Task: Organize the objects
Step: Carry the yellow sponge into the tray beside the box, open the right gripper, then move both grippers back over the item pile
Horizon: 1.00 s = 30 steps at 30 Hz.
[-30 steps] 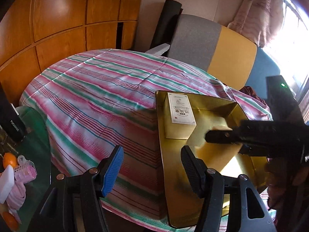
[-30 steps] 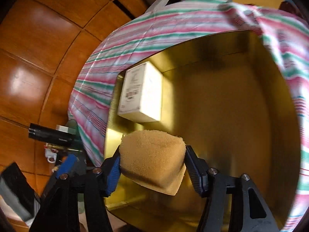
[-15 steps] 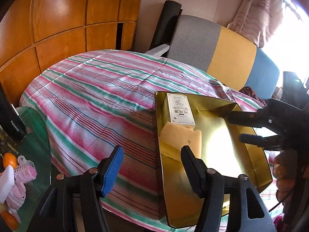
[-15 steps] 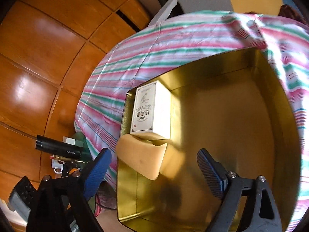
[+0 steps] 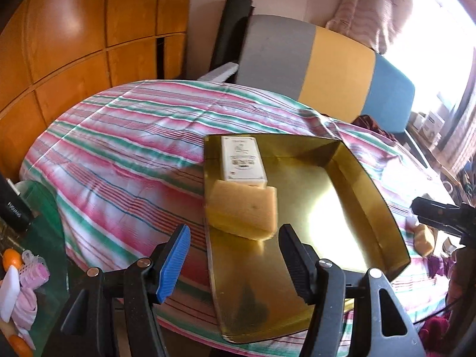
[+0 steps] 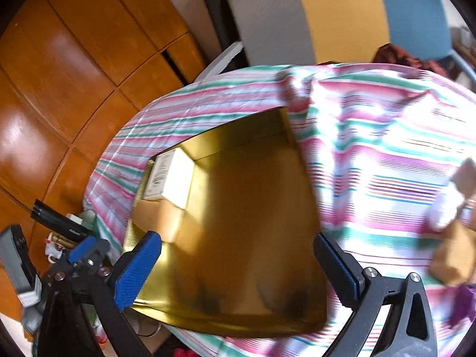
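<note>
A gold metal tray (image 5: 369,184) (image 6: 247,232) sits on the striped bedspread. Inside it a white printed box (image 5: 242,160) (image 6: 169,175) lies at the far left corner, with a yellow sponge (image 5: 242,209) (image 6: 157,217) just in front of it. My left gripper (image 5: 233,255) is open and empty, held over the tray's near left edge. My right gripper (image 6: 238,270) is open and empty above the tray's near side; it also shows at the right edge of the left wrist view (image 5: 440,214). More items (image 6: 455,232), blurred, lie on the bedspread to the right.
The striped bedspread (image 5: 125,154) covers a bed. A side table (image 5: 32,238) at the left holds oranges, pink items and a black bottle. A grey, yellow and blue chair (image 5: 312,65) stands behind. Wooden wall panels (image 5: 74,35) are at the left.
My right gripper opened and let go of the sponge, which now lies in the tray by the box. The right gripper then drew back and swung right. The left gripper stayed put.
</note>
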Motion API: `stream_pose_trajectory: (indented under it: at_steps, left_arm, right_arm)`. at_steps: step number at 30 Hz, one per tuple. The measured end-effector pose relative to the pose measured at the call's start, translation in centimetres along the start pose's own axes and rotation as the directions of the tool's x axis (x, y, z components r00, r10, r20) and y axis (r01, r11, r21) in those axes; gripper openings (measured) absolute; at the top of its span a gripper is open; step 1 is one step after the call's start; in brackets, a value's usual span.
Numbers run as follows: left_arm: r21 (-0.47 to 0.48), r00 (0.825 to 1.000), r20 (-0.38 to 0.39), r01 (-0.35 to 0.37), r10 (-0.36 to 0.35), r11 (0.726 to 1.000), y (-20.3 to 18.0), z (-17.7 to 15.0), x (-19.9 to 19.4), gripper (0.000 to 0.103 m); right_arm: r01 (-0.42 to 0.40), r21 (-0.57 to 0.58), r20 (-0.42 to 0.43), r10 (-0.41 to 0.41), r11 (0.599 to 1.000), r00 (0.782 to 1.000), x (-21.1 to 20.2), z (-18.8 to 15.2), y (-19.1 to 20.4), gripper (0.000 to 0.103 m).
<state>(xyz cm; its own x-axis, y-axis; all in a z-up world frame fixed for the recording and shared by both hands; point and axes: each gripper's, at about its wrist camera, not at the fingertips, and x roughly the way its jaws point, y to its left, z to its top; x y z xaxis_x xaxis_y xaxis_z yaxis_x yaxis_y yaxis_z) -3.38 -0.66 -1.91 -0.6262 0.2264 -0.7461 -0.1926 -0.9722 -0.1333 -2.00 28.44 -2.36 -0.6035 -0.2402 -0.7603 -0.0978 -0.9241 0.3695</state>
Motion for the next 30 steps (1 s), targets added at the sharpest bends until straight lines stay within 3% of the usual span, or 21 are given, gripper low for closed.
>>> stream_pose_trajectory:
  at_steps: [7,12,18,22,24,25,27,30]
  left_arm:
    - [0.064,0.997,-0.031,0.073,-0.071,0.995,-3.4,0.3,0.3,0.062]
    - [0.132,0.987,-0.063,0.154,-0.147,0.979,-7.3,0.6,0.7,0.062]
    - [0.264,0.965,-0.11,0.261,-0.24,0.928,-13.3,0.3,0.6,0.062]
    - [0.347,0.943,-0.162,0.331,-0.292,0.877,-17.7,-0.3,1.0,0.062]
    - [0.38,0.929,-0.193,0.369,-0.317,0.848,-19.9,-0.7,1.3,0.062]
    - [0.392,0.918,-0.214,0.394,-0.334,0.831,-21.2,-1.0,1.5,0.062]
    - [0.421,0.893,-0.255,0.449,-0.372,0.788,-23.7,-1.7,1.8,0.062]
    - [0.47,0.863,-0.303,0.505,-0.404,0.724,-27.2,-2.8,2.1,0.062]
  right_arm:
    - [0.154,0.105,0.092,-0.163,0.983,0.982,-6.3,-1.3,-8.4,0.103]
    - [0.269,0.249,0.125,-0.306,0.93,0.944,-11.5,-2.8,-15.9,0.103]
    - [0.339,0.429,0.159,-0.44,0.837,0.884,-17.5,-5.7,-23.1,0.103]
    - [0.288,0.567,0.199,-0.468,0.772,0.861,-19.8,-8.6,-26.8,0.103]
    - [0.202,0.632,0.239,-0.437,0.748,0.867,-20.6,-9.8,-28.2,0.103]
    - [0.13,0.656,0.301,-0.416,0.743,0.858,-21.6,-10.3,-28.7,0.103]
    - [0.067,0.697,0.347,-0.418,0.714,0.839,-22.2,-11.1,-29.4,0.103]
    - [-0.032,0.721,0.391,-0.369,0.692,0.843,-22.3,-11.7,-30.4,0.103]
